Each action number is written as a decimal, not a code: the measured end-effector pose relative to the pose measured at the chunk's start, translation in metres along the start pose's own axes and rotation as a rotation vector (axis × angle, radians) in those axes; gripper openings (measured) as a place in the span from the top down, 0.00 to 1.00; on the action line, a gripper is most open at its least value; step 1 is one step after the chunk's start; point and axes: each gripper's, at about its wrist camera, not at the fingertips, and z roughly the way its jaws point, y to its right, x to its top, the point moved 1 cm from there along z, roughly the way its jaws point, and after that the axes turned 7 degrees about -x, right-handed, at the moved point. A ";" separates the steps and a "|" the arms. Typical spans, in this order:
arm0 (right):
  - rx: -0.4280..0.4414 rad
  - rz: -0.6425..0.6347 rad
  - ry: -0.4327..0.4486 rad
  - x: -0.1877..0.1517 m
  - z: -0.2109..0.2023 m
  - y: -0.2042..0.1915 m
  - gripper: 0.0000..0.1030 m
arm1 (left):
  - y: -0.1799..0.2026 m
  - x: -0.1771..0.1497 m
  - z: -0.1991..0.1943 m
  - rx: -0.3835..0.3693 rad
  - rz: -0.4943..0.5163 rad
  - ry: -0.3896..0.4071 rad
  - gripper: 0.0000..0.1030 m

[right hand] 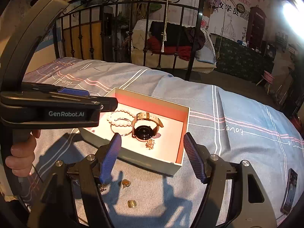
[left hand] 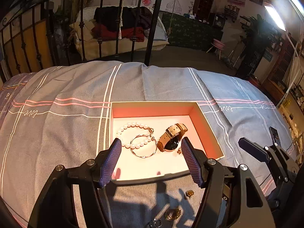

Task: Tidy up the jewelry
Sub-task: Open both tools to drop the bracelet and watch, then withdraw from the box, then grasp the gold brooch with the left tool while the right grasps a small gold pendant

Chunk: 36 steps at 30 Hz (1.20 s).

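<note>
An open box [left hand: 152,108] [right hand: 172,112] with a pink inside lies on the bed. In it are a pearl bracelet [left hand: 131,125] [right hand: 121,112], a thin gold bangle [left hand: 143,155] [right hand: 121,134], a watch [left hand: 172,137] [right hand: 145,130] with a tan strap, and a small gold brooch [right hand: 150,143]. My left gripper [left hand: 151,148] is open and empty above the box's near edge. My right gripper [right hand: 151,146] is open and empty over the box's near corner. Loose gold pieces lie on the cover in front: an earring [left hand: 190,193] [right hand: 126,183], a ring [right hand: 131,203] and a cluster [left hand: 172,213].
The grey-blue striped bed cover [left hand: 76,133] [right hand: 237,133] carries everything. A phone [right hand: 289,190] [left hand: 274,135] lies at the right. A black iron bed frame [left hand: 152,28] stands behind. The right gripper shows in the left wrist view [left hand: 266,153].
</note>
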 end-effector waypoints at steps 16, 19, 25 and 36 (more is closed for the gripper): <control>0.061 0.131 -0.141 -0.093 -0.011 0.008 0.34 | 0.006 -0.114 -0.018 -0.001 0.072 -0.097 0.37; 0.069 0.124 -0.145 -0.093 -0.008 0.006 0.34 | 0.005 -0.121 -0.017 0.010 0.088 -0.105 0.37; 0.083 0.100 -0.152 -0.093 -0.005 -0.002 0.35 | 0.002 -0.128 -0.023 0.004 0.076 -0.108 0.37; 0.091 0.099 -0.170 -0.099 -0.001 -0.007 0.37 | 0.007 -0.142 -0.023 0.028 0.119 -0.111 0.51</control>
